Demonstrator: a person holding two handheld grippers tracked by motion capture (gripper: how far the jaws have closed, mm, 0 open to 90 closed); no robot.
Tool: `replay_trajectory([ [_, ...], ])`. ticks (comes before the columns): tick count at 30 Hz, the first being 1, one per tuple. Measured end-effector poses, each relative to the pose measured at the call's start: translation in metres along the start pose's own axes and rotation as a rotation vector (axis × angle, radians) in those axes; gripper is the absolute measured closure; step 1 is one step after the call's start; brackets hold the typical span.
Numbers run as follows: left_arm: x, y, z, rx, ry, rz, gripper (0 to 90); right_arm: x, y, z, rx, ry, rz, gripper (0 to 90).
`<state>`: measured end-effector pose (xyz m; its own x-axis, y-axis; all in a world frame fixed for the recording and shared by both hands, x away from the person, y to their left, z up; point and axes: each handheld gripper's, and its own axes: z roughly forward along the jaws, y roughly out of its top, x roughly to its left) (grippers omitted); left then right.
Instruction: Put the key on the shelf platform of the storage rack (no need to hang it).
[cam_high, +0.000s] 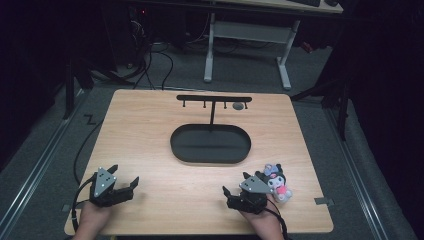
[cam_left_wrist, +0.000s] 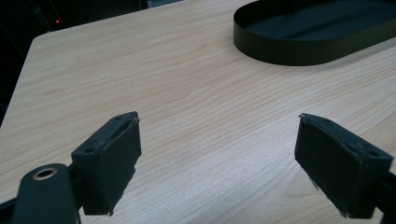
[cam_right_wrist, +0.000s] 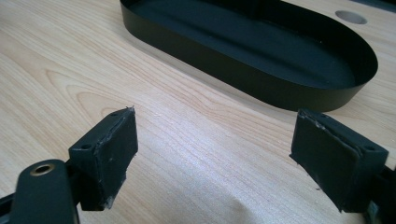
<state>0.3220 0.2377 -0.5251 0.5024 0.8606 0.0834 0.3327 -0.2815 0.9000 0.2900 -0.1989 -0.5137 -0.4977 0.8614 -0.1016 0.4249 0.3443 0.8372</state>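
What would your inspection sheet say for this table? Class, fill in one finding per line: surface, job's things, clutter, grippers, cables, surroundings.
Surface: wooden table, bare around the things on it, with a round hole near the far edge.
Job's things: black oval tray at centre, nothing in it; black hook stand rises from its far side, nothing on the hooks; plush toy at the near right.
Clutter: nothing seen.
Grippers: left gripper open and holding nothing; right gripper open and holding nothing, beside the toy.
Cables: one trails from the left gripper off the table's left edge; more lie on the floor behind.
Surroundings: dark room, white desk frame beyond.
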Motion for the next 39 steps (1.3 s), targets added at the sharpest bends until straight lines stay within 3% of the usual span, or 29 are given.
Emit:
replay_trajectory([
  [9, 0.001, -0.002, -0.002, -0.018, -0.005, -0.009, 15.5, -0.009, 0.005, -0.002, 0.042, 0.007, 0.01, 15.3],
  [15, 0.0, -0.001, -0.002, -0.021, -0.017, 0.017, 15.5, -0.009, 0.002, -0.001, 0.059, 0.02, 0.005, 15.4],
  [18, -0.001, 0.002, 0.004, 0.004, -0.02, 0.026, 15.4, -0.01, -0.002, 0.002, 0.087, 0.024, -0.004, 17.4],
  [20, -0.001, 0.005, 0.008, 0.031, -0.024, 0.04, 15.5, -0.013, -0.002, 0.006, 0.14, 0.021, 0.018, 20.0],
  [24, -0.002, 0.006, 0.011, 0.011, -0.062, 0.066, 15.6, -0.014, 0.003, 0.005, 0.196, 0.024, 0.023, 22.9],
  [29, 0.0, 0.002, 0.005, -0.04, -0.084, 0.047, 15.5, -0.008, 0.006, -0.001, 0.224, 0.028, 0.052, 23.9],
  [31, 0.001, 0.001, 0.004, -0.055, -0.081, 0.033, 15.4, -0.005, 0.005, -0.001, 0.235, 0.023, 0.04, 23.9],
  [36, 0.003, 0.002, 0.006, -0.05, -0.064, 0.002, 15.5, -0.007, 0.006, 0.0, 0.244, 0.036, 0.047, 23.9],
  [39, 0.003, 0.002, 0.006, -0.049, -0.066, 0.007, 15.4, -0.014, 0.011, 0.007, 0.268, 0.067, 0.084, 23.9],
])
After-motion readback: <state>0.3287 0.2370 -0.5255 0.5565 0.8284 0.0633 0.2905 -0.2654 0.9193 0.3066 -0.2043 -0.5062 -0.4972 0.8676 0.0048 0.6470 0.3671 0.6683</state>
